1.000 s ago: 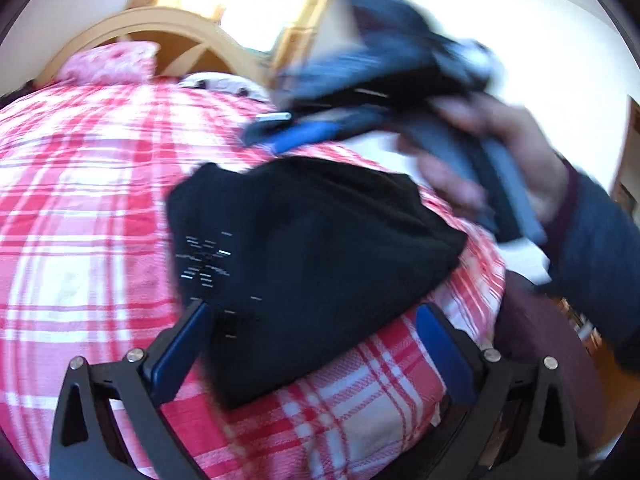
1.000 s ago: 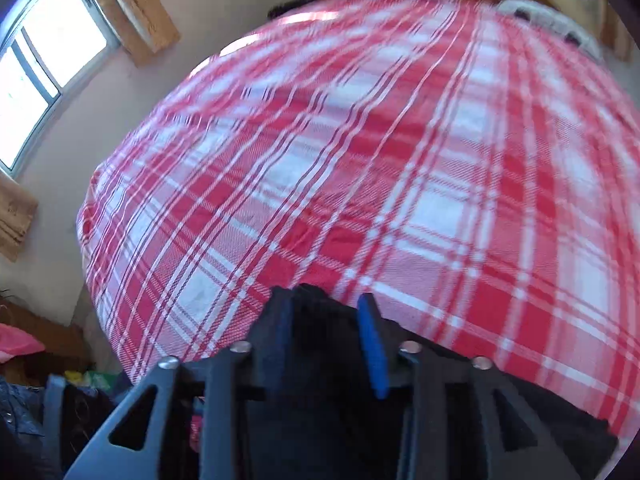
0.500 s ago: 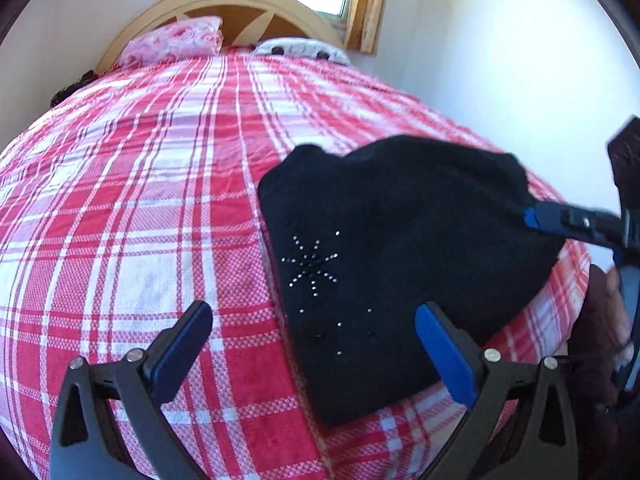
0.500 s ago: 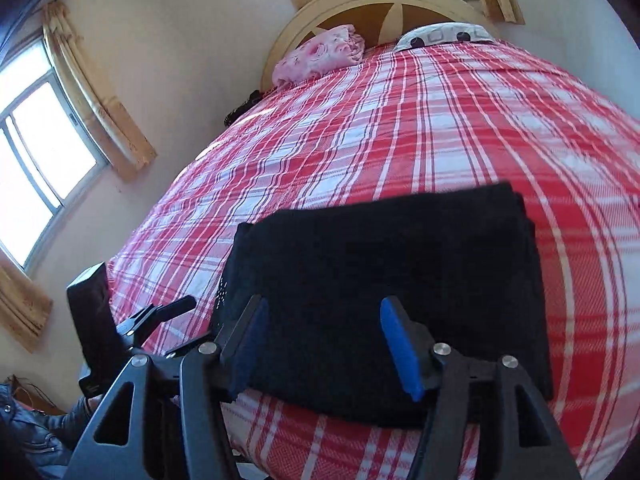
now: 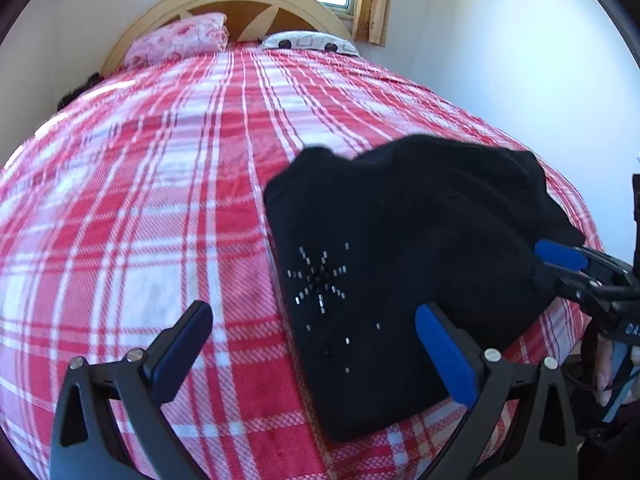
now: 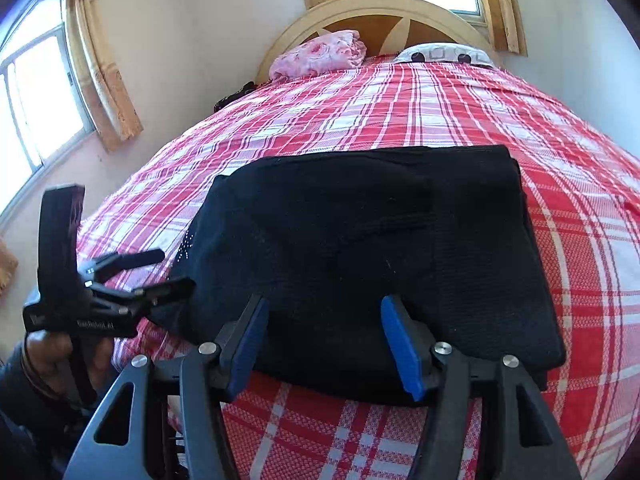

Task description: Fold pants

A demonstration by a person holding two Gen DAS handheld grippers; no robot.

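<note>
Only readable txt: white lettering on left gripper (image 6: 158, 270) body in right wrist view, approx "GenRobot.AI", partly blurred. Right gripper (image 5: 560, 258) shows cut-off "DA…", rest illegible.

Right tongs (image 5: 560, 268) body cut off by frame edge; pants (image 6: 380, 248) near hem hidden behind tongs

A red-and-white plaid bed (image 6: 460, 120) carries folded black pants (image 6: 372, 248), a pink pillow (image 6: 320, 54) and a patterned pillow (image 6: 444, 53)
</note>
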